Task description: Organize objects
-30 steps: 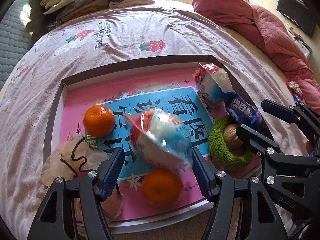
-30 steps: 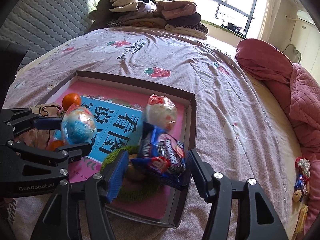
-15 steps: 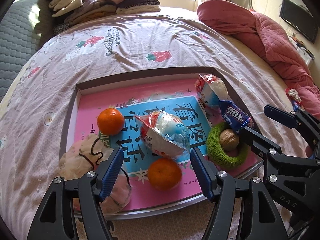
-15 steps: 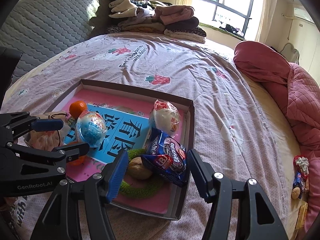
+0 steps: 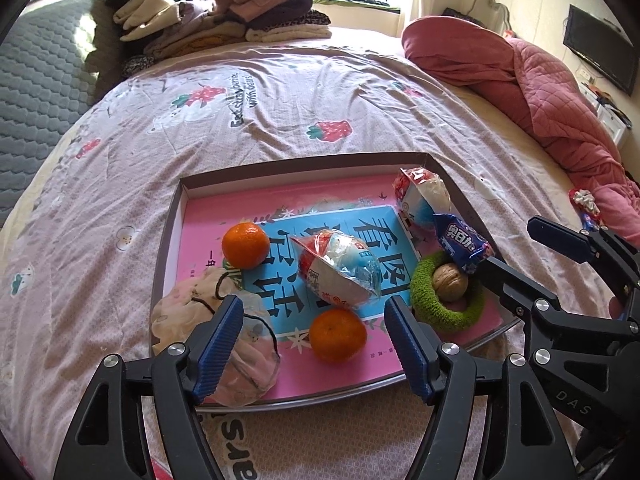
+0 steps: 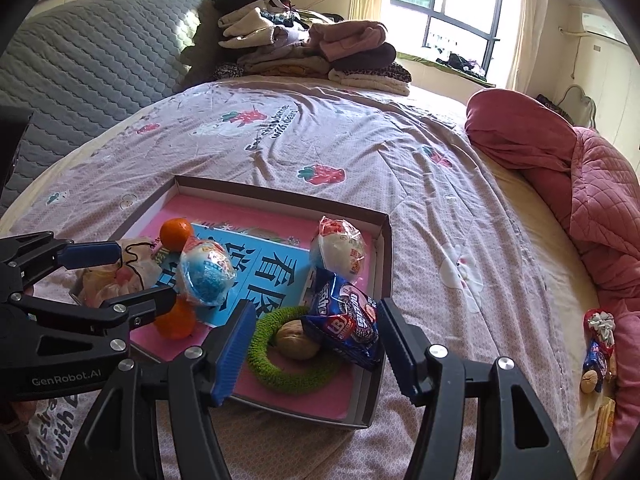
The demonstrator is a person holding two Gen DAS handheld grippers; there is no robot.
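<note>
A shallow box tray (image 5: 456, 190) with brown walls lies on the bed (image 5: 280, 104), near the cameras; its floor is a pink and blue printed sheet with large Chinese characters. Inside the tray, going from the largest thing: a crumpled pale cloth pouch (image 5: 208, 332) with a dark string fills the near left corner and hangs over the wall. A wrapped egg-shaped toy (image 5: 338, 268), red, white and blue under clear foil, lies in the middle. A second such egg (image 5: 422, 200) leans in the far right corner. A green knitted ring (image 5: 444, 308) lies at the near right, and a walnut (image 5: 450, 276) sits inside it. A blue snack packet (image 6: 344, 316) rests tilted against the ring and the walnut. One orange (image 5: 245, 244) is to the left of the middle egg, another orange (image 5: 338, 334) is just near it.

The left gripper (image 5: 314, 344) is released; its jaws have just been opening and they stand wide, with nothing pressed between them. The right gripper (image 6: 312, 344) is also released and holds nothing, above the packet.

Far on the bed there is a pile of folded clothes (image 5: 216, 20), and at the right a red quilt (image 5: 520, 76).
</note>
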